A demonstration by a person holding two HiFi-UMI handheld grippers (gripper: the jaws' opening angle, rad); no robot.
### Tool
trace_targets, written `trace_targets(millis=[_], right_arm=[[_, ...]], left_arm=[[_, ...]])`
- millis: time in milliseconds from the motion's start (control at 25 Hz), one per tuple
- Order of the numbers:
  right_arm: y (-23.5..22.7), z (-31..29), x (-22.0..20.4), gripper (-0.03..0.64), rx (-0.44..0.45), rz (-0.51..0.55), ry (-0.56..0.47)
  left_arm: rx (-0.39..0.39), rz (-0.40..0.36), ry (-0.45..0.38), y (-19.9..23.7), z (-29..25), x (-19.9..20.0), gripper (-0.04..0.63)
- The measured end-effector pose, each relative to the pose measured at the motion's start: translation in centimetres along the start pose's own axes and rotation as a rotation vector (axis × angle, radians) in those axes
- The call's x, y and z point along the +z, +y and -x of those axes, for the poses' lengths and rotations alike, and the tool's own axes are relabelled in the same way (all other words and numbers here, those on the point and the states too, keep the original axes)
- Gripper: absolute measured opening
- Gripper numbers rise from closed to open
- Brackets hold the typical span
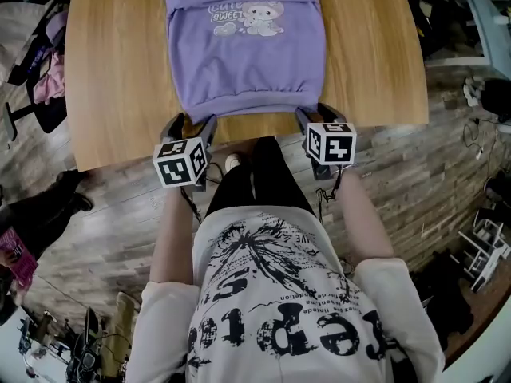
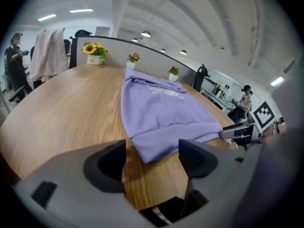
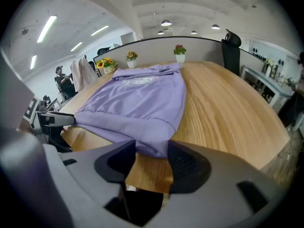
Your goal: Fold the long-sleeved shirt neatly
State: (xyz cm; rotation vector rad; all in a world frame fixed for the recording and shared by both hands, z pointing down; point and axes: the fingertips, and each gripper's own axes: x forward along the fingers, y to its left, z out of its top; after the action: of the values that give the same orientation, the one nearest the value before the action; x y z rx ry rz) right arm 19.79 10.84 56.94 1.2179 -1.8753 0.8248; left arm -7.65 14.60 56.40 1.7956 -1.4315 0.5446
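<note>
A purple long-sleeved shirt (image 1: 247, 46) lies flat on the wooden table (image 1: 112, 78), sleeves folded in, its ribbed hem toward me at the front edge. My left gripper (image 1: 190, 122) is at the hem's left corner. In the left gripper view the jaws (image 2: 152, 158) stand wide apart, the corner of the shirt (image 2: 152, 148) lying between them untouched. My right gripper (image 1: 316, 112) is at the hem's right corner. In the right gripper view its jaws (image 3: 152, 158) stand closer around the hem corner (image 3: 153, 144), with bare table showing in the gap below the cloth.
Small flower pots (image 3: 179, 53) line the table's far edge before a grey partition (image 3: 199, 44). A jacket hangs on a chair (image 2: 47, 56) at the left, and people stand in the background. The table's front edge (image 1: 239, 142) runs just under both grippers.
</note>
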Motion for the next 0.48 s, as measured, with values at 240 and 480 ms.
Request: trace_targets(millis=[240,480], right_arm=[[-0.19,-0.02,-0.20,0.093,-0.026,0.006,0.033],[-0.19,0.58,0.49,0.025,-0.047,0.005,-0.002]], left_arm=[[0.068,-0.096,0.015,0.87,0.08,-0.51,0.167],[0.041,-0.107,0.035,0.22,-0.25,-0.39,0.043]])
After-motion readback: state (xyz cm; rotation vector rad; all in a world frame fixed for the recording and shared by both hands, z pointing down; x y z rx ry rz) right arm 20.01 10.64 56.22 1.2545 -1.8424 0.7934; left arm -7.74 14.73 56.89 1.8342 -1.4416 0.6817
